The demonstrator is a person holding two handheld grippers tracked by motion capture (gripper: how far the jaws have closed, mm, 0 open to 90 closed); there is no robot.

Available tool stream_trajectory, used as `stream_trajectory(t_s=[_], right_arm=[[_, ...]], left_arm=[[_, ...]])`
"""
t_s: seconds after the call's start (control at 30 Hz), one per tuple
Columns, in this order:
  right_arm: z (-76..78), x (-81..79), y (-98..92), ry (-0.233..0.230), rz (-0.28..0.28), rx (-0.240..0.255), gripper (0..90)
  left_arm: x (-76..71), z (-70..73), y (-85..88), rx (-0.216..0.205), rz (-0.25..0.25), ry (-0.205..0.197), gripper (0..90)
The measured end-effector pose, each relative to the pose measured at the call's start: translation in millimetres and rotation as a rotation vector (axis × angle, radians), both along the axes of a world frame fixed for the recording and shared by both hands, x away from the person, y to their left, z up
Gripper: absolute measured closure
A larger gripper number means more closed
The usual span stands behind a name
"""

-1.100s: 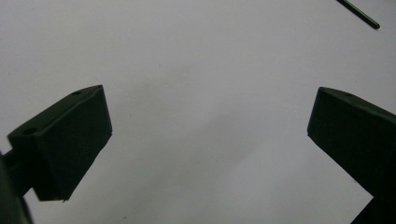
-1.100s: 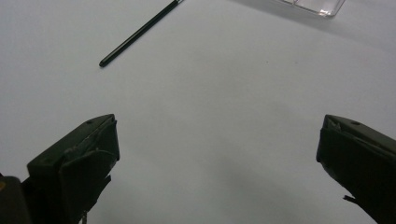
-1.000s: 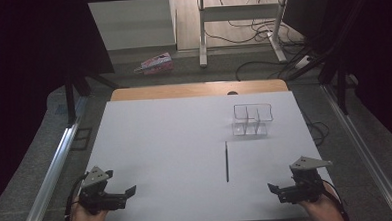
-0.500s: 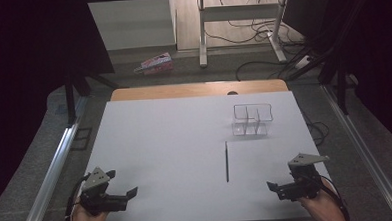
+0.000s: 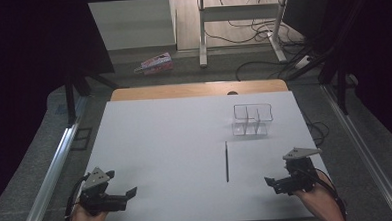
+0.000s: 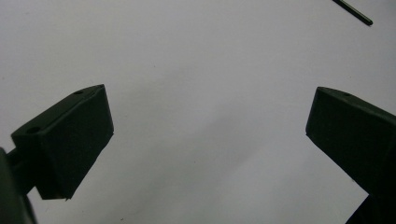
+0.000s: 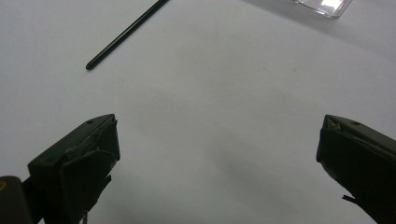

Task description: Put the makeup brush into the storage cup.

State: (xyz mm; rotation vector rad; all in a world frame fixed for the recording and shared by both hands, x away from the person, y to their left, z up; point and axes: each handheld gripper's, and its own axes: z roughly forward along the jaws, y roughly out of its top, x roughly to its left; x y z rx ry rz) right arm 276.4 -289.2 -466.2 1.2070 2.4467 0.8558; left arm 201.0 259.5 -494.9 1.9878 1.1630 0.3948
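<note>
A thin black rod (image 5: pixel 227 161) is lying flat on the white table (image 5: pixel 165 142), running straight from front to back, right of the table's middle and nearer the front edge than the back. Just behind its far end, but apart from it, a clear plastic container (image 5: pixel 253 119) with partitioned compartments is standing toward the right edge; nothing is showing inside it.

The right gripper (image 5: pixel 273 182) is hovering near the front right corner, its jaws spread wide and gripping nothing. In the right gripper view the rod's near end (image 7: pixel 126 32) is lying well ahead of the jaws, with a corner of the container (image 7: pixel 322 5) at the top.

The left gripper (image 5: pixel 129 195) is sitting near the front left corner, well apart from the rod, its jaws likewise gaping wide over bare table. In the left gripper view, the rod's tip (image 6: pixel 353 11) is peeking in at the top right.
</note>
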Motion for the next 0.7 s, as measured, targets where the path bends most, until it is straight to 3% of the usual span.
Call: stream_trajectory(t_s=[0.47,0.7], right_arm=[[5.5,13.7,10.2,0.004,0.008,-0.038,0.0],[7.4,22.7,13.7,0.029,0.006,-0.043,0.0]], left_arm=[[-0.3,-0.7,0.6,0.0,-0.002,-0.007,1.1],[-0.7,-0.5,2.0,-0.004,0.0,-0.013,1.1]])
